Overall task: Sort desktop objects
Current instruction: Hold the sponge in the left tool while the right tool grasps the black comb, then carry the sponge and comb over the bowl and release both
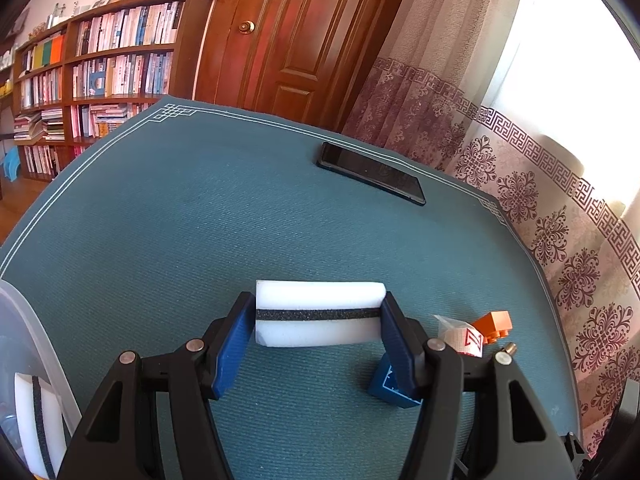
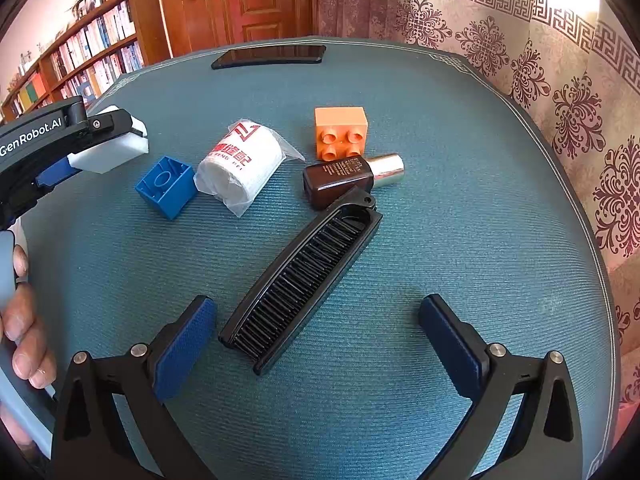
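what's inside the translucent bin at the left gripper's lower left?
Through the translucent bin wall, one white sponge with a black stripe shows, like the white sponge in the left gripper. The rest of the bin is out of frame.

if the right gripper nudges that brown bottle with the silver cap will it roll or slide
The brown bottle lies on its side and its body looks flat-sided, so it will probably slide or pivot rather than roll. The woven teal mat likely adds drag. One end sits right against the black comb, which may shift too.

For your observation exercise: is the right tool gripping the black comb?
No: the right tool is open, and the black comb lies untouched on the mat between its pads.
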